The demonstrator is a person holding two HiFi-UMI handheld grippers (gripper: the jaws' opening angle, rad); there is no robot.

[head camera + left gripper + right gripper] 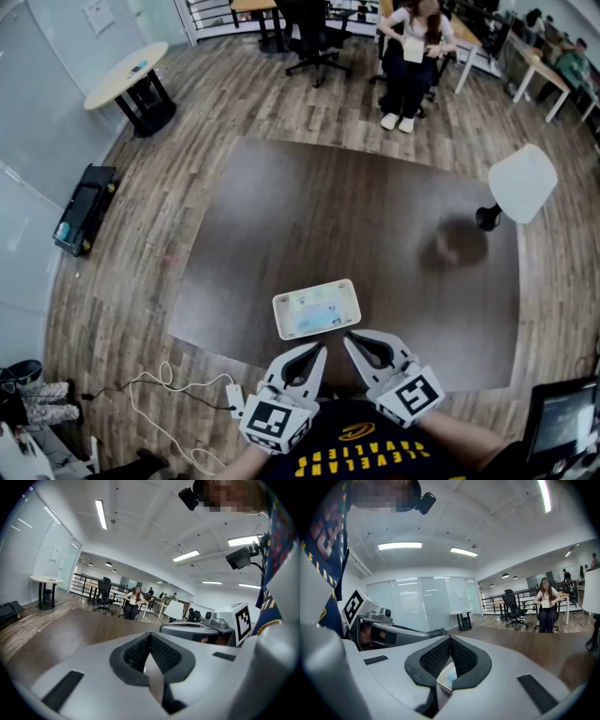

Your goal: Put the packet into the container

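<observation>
1. Open-plan office with a wood-plank floor [122,281]; a person [411,56] sits at the far desks.
2. Dark brown table [356,216], seen from above, fills the middle of the head view.
3. Left gripper [322,349] and right gripper [349,339] are side by side over the table's near edge, tips toward the container. Both pairs of jaws are pressed together, pinching nothing.
4. White rectangular container [279,317] sits on the table by the middle of the near edge, just beyond the gripper tips.
5. Pale blue-green packet [317,311] lies flat inside the container.
</observation>
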